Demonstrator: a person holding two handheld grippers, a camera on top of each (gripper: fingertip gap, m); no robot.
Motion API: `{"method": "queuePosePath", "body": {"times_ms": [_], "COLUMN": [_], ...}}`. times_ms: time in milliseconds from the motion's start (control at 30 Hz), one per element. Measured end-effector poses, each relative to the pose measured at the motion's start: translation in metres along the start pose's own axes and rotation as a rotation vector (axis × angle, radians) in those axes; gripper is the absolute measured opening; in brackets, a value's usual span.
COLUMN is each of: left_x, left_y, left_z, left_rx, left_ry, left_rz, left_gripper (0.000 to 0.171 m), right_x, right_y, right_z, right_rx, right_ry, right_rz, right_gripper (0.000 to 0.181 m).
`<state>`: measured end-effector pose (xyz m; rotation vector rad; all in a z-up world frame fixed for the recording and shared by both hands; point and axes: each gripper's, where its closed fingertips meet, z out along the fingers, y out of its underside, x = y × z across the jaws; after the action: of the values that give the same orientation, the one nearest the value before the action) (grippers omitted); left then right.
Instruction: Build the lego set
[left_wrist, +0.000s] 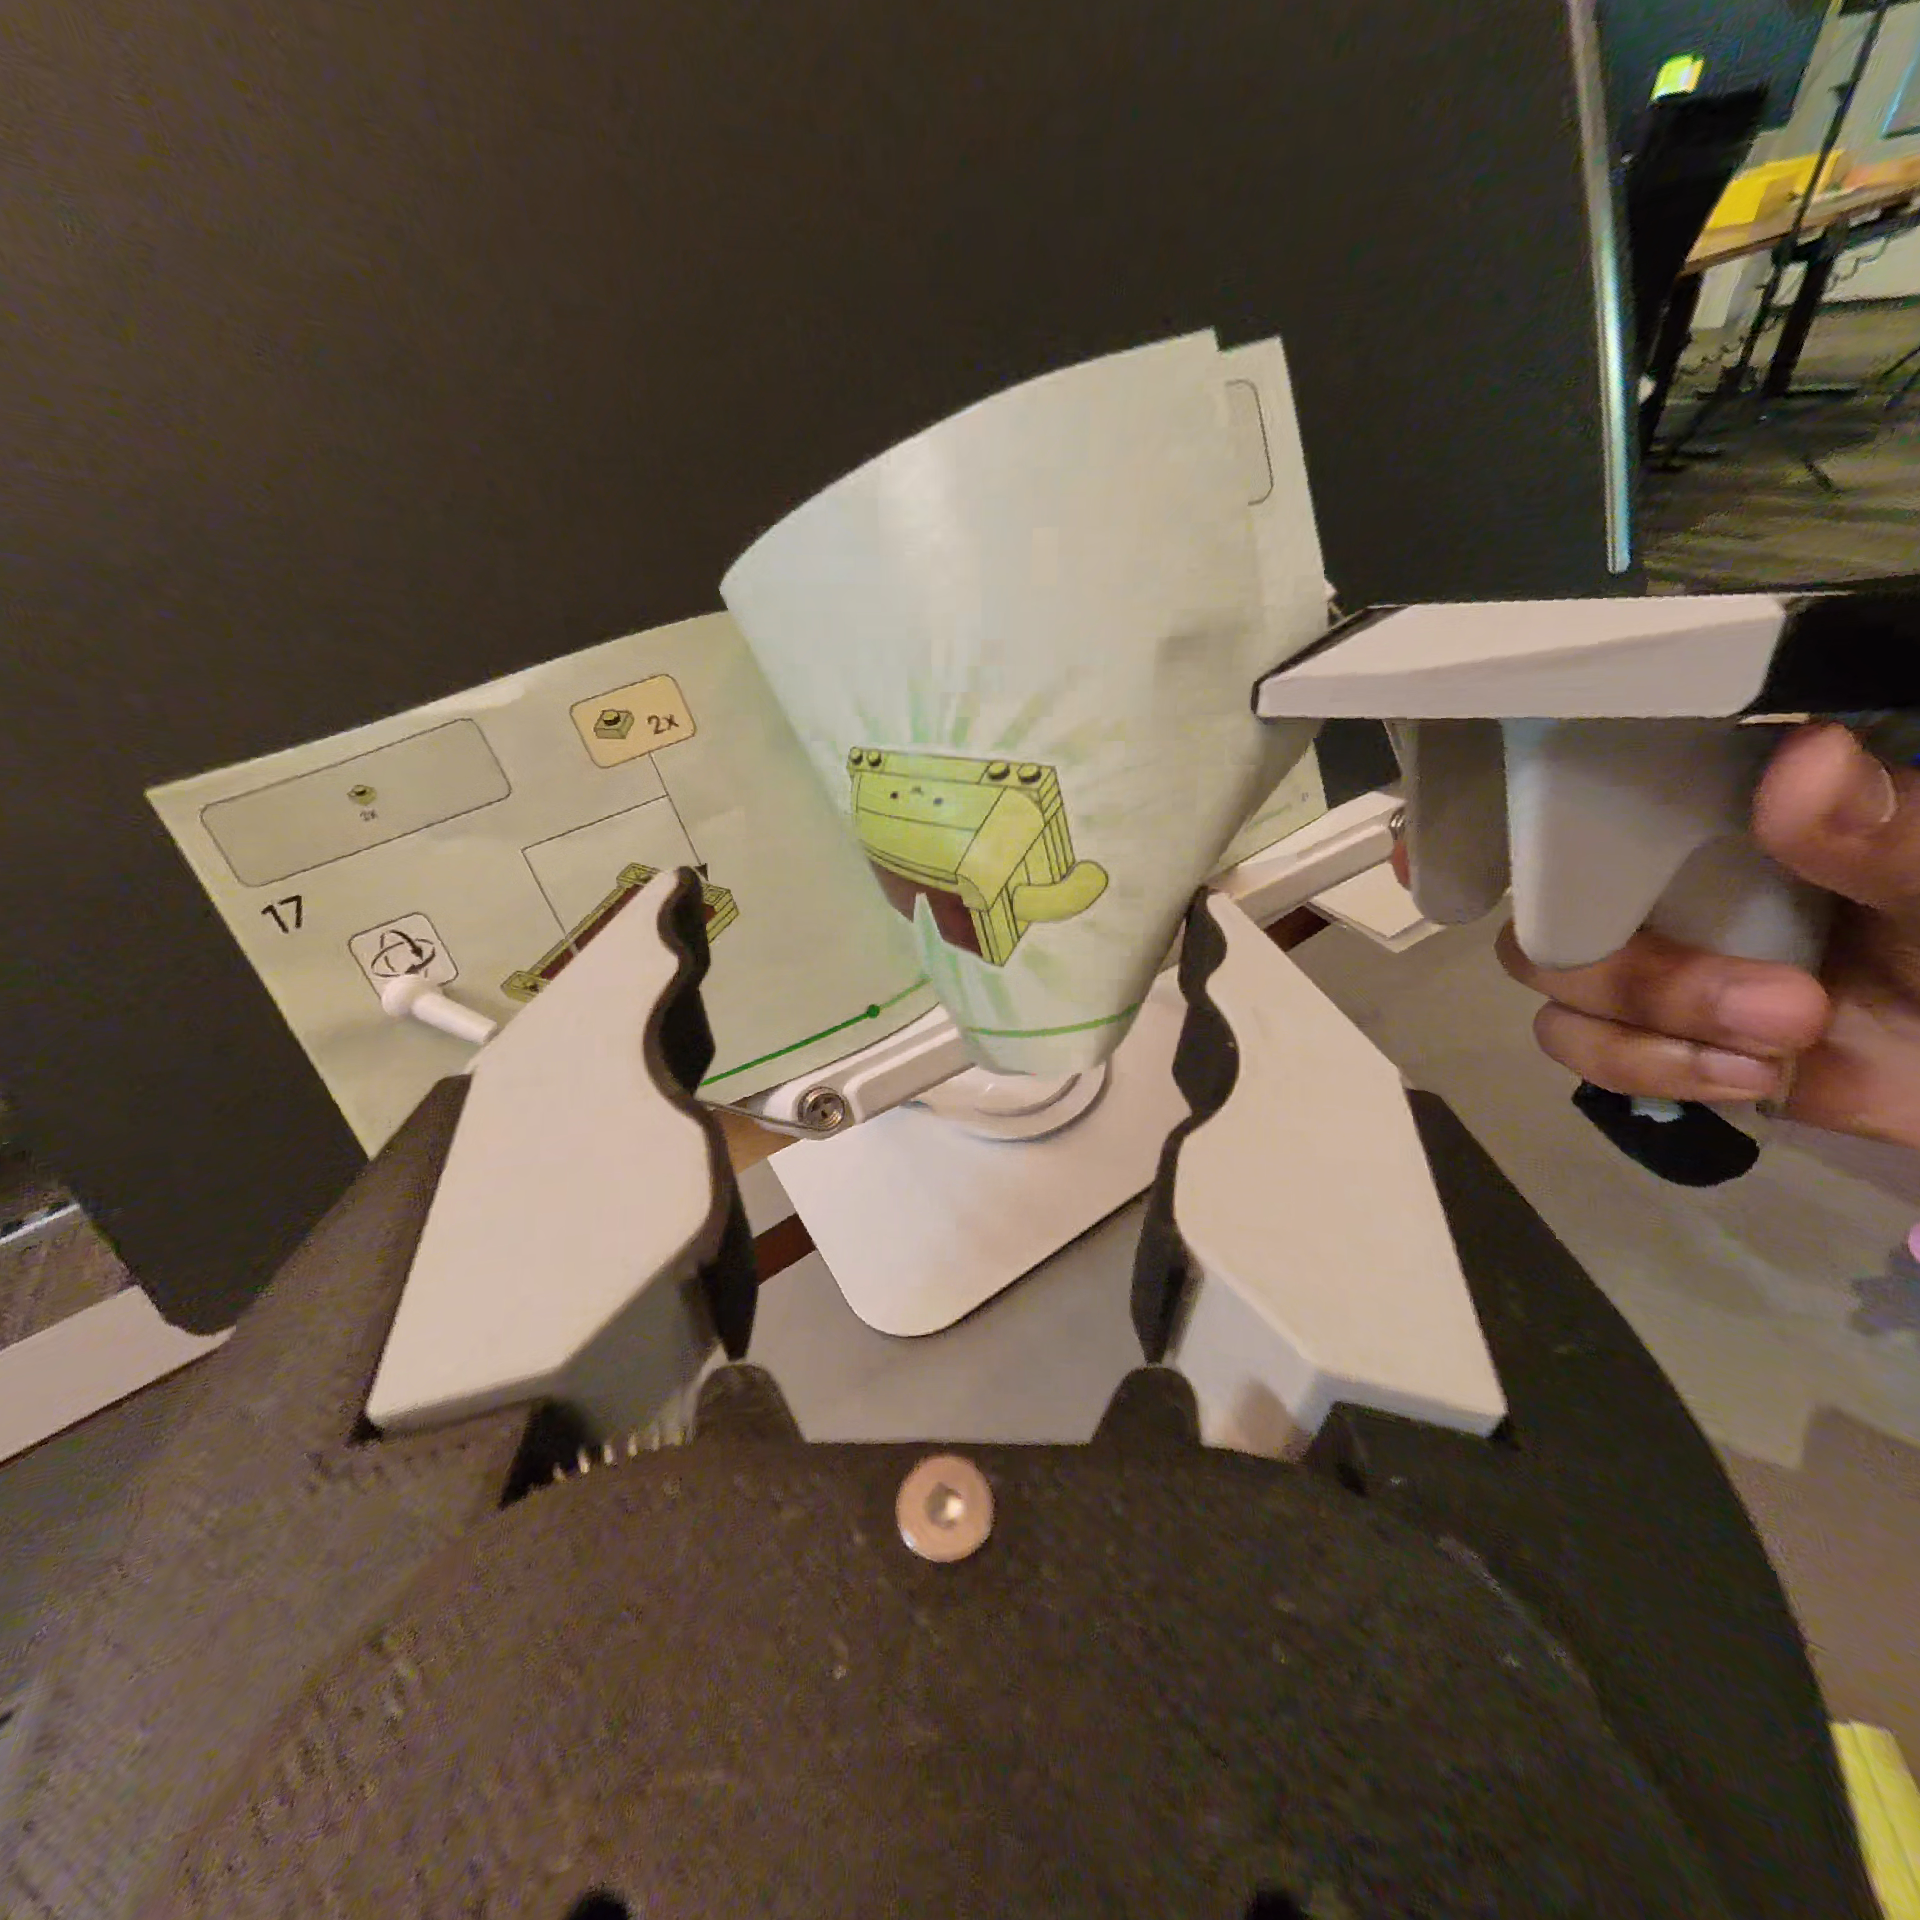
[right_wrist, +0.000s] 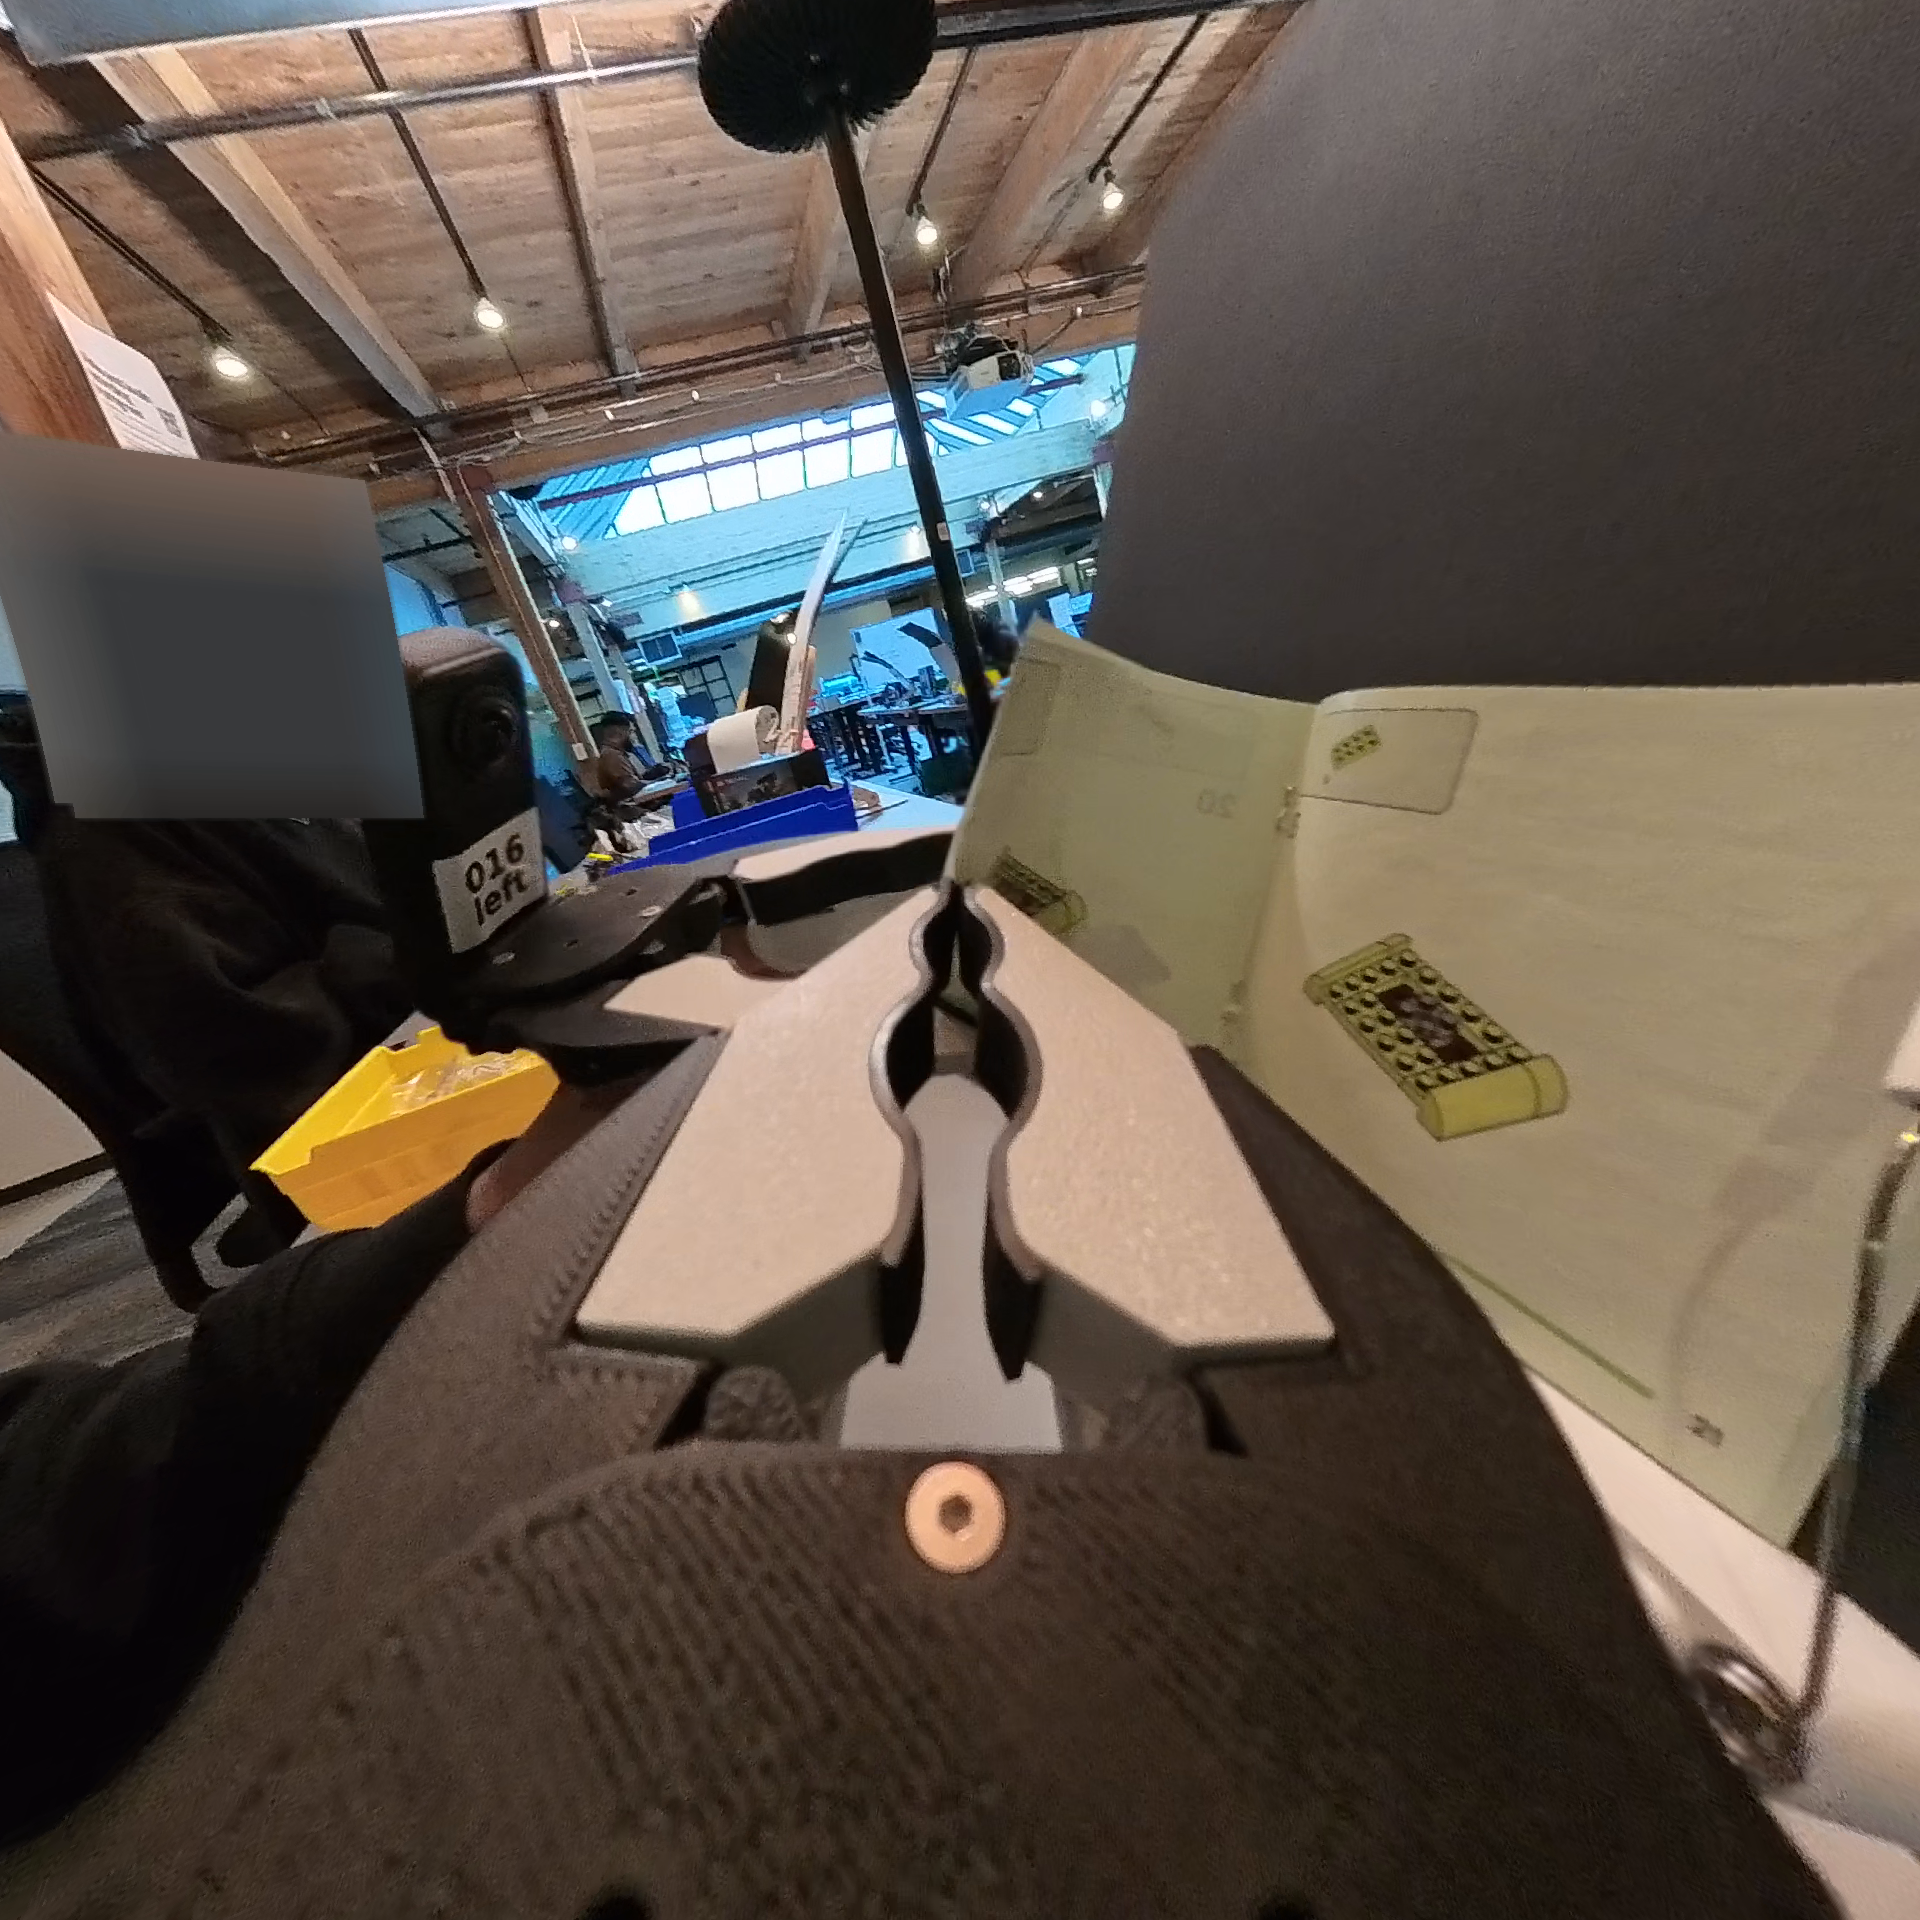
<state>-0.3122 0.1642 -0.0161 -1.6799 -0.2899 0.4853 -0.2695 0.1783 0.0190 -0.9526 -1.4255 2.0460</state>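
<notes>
Booklet (left_wrist: 582, 831) stood open on a white stand (left_wrist: 935, 1226) against a dark panel (left_wrist: 520, 312), one page (left_wrist: 997, 727) curling. Right gripper (right_wrist: 958, 914) pinched that page's edge; left gripper (left_wrist: 940, 935) hung released before the stand.

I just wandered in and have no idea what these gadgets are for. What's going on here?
A person is holding a two-finger gripper in each hand and working with a Lego instruction booklet propped on a white stand. The right gripper is shut on the edge of a curled page, apparently turning it. The left gripper hangs open in front of the booklet, holding nothing. A yellow parts bin sits off to the side. No bricks are being handled yet.
</notes>
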Motion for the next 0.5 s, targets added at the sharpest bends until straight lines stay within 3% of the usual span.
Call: {"method": "queuePosePath", "body": {"times_ms": [233, 500], "left_x": [0.018, 0.016], "left_y": [0.004, 0.001], "left_z": [-0.005, -0.012], "left_rx": [0.009, 0.038], "left_ry": [0.151, 0.231], "left_rz": [-0.091, -0.233], "left_gripper": [0.055, 0.047], "right_x": [0.004, 0.005], "right_y": [0.003, 0.003], "right_z": [0.000, 0.000], "right_rx": [-0.013, -0.018], "right_ry": [0.013, 0.022], "right_rz": [0.006, 0.004], "right_gripper": [0.000, 0.000]}}
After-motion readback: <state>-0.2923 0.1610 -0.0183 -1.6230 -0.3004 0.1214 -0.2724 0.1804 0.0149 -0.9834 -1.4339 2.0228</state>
